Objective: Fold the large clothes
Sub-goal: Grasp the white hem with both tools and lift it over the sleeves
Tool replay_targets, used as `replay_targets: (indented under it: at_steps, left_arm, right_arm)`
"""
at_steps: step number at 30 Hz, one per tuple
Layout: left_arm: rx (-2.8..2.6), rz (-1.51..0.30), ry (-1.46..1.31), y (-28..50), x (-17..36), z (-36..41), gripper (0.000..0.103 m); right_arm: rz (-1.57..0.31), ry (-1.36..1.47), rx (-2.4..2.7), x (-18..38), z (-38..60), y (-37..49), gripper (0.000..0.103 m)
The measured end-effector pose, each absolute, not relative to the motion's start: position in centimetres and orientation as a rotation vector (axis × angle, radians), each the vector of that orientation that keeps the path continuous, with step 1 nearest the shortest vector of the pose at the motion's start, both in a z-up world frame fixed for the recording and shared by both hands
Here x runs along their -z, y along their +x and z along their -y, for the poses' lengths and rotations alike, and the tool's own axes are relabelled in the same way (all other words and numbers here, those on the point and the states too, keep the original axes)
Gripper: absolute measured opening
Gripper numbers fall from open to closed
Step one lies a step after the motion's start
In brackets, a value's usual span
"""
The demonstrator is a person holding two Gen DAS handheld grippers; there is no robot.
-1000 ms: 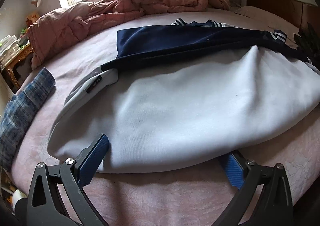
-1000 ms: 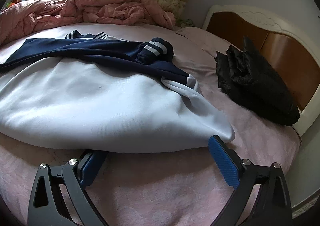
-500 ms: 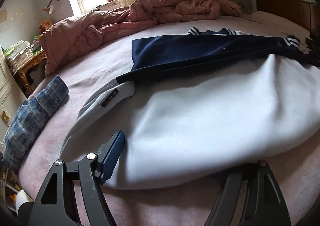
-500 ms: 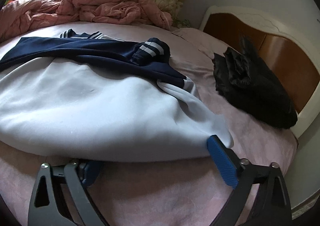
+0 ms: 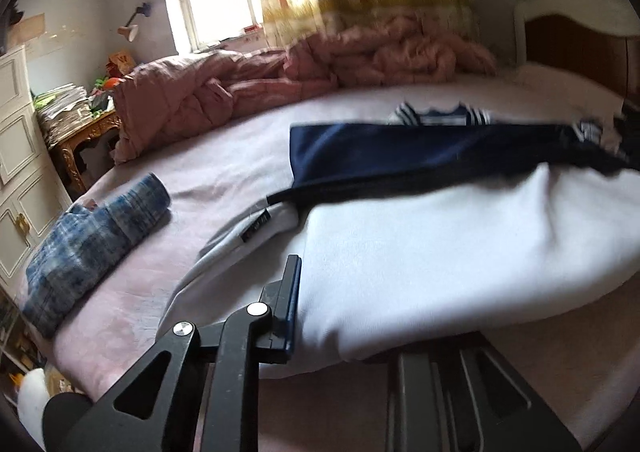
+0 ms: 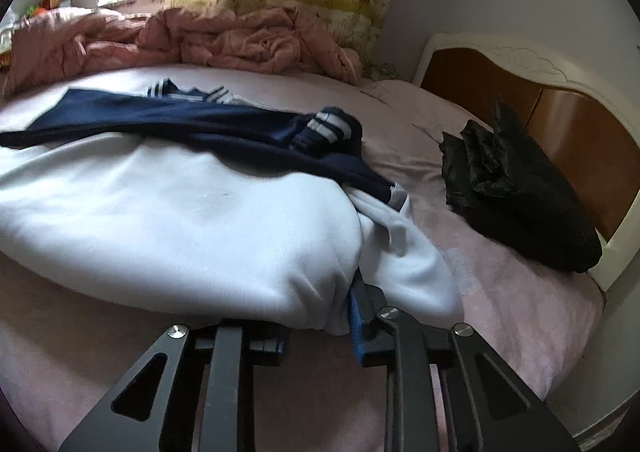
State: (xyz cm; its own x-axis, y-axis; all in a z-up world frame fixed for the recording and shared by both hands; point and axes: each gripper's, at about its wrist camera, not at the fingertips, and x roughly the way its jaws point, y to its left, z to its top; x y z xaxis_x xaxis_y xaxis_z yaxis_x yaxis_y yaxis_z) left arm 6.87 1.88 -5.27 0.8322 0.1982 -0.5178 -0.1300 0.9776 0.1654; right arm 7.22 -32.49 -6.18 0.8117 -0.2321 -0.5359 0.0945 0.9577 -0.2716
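Observation:
A large white and navy garment lies partly folded on the pink bed; it also shows in the right wrist view. Its navy part with striped cuffs lies across the far side. My left gripper is shut on the garment's near left hem, with the cloth bunched between the fingers. My right gripper is shut on the near right hem, with cloth folded over its blue pad. Both views are blurred by motion.
A folded blue plaid cloth lies at the bed's left edge. A crumpled pink quilt fills the far side. A black garment sits by the wooden headboard. A cluttered side table stands left.
Both grippers went from open around the near hem to shut on it. The hem has bunched and lifted a little, and both cameras have tilted up.

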Motion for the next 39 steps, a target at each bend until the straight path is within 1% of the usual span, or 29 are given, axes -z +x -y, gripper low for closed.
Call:
replay_targets:
  at_steps: [4, 10, 14, 17, 22, 27, 29, 39]
  left_arm:
    - [-0.155, -0.528, 0.085, 3.8, 3.3, -2.2, 0.020]
    - [-0.117, -0.533, 0.095, -0.9, 1.3, -2.4, 0.021]
    - [-0.108, -0.569, 0.051, -0.9, 0.0, -3.0, 0.021]
    - [-0.106, -0.584, 0.010, 0.5, -0.6, -3.5, 0.021]
    - [-0.105, -0.639, 0.011, 4.6, -1.8, -3.2, 0.021]
    - [-0.043, -0.660, -0.002, 9.9, -3.1, -3.8, 0.022]
    - [-0.021, -0.697, -0.019, 12.0, -3.2, -4.4, 0.022]
    - [-0.039, -0.762, 0.069, 21.0, -1.8, -3.3, 0.022]
  right_arm:
    - [-0.552, -0.215, 0.168, 4.4, 32.5, 4.3, 0.023]
    - [-0.547, -0.131, 0.147, 2.5, 33.1, -1.1, 0.022]
    - [-0.530, -0.156, 0.114, 0.5, 32.8, -3.5, 0.023]
    - [-0.505, -0.172, 0.102, -0.9, 32.5, -3.2, 0.025]
    - [-0.474, -0.172, 0.113, -2.6, 32.3, 0.0, 0.026]
    - [-0.466, -0.182, 0.110, -3.8, 32.5, 5.2, 0.026]
    - [-0.466, -0.172, 0.108, -4.0, 32.6, 7.3, 0.026]
    - [-0.529, -0.233, 0.109, -3.0, 31.8, 18.1, 0.027]
